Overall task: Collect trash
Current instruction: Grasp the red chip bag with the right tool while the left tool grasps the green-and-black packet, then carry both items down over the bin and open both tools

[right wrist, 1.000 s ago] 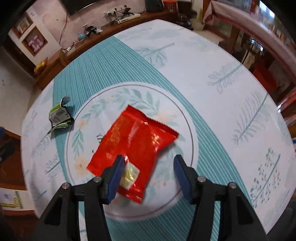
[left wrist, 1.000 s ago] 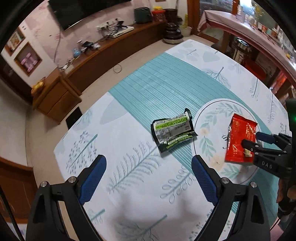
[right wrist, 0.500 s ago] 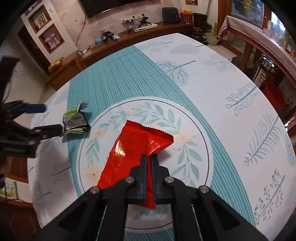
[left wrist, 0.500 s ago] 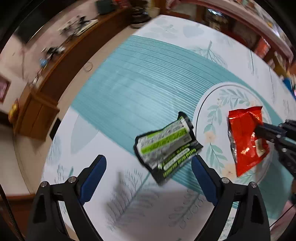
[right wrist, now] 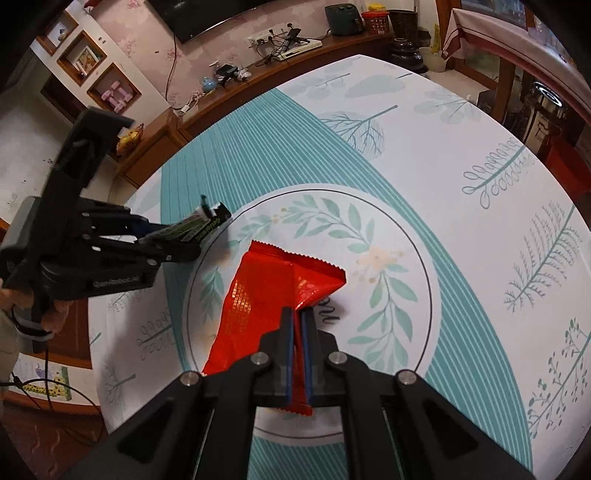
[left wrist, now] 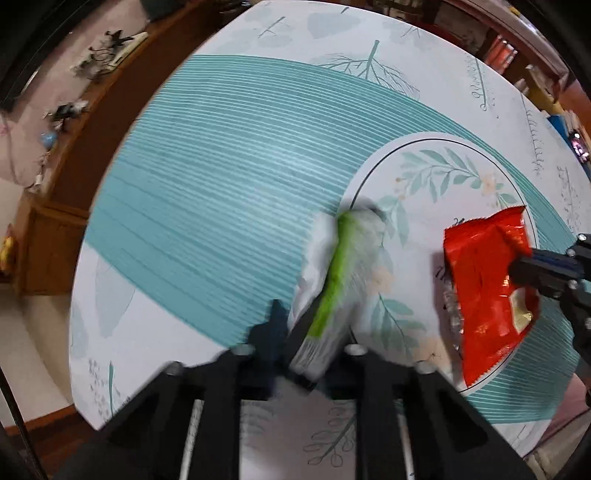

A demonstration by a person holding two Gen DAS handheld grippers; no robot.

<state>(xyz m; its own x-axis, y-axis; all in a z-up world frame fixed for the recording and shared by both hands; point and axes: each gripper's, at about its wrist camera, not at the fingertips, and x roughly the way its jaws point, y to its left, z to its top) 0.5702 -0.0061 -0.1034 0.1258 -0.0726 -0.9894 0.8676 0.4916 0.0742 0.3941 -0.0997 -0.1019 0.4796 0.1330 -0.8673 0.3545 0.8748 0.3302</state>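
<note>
Left gripper (left wrist: 314, 354) clamps green wrapper (left wrist: 340, 288); right gripper (right wrist: 297, 332) clamps red wrapper (right wrist: 273, 291).

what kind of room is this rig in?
Most likely a home living or dining room: a round table with a leaf-print cloth, a wall-mounted TV over a long wooden sideboard strewn with cables and chargers, and wall niches holding a framed picture.

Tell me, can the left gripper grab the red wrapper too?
Probably not now. The left gripper is shut on the green wrapper, so it has no free grip, and the right gripper already pinches the red wrapper.
</note>
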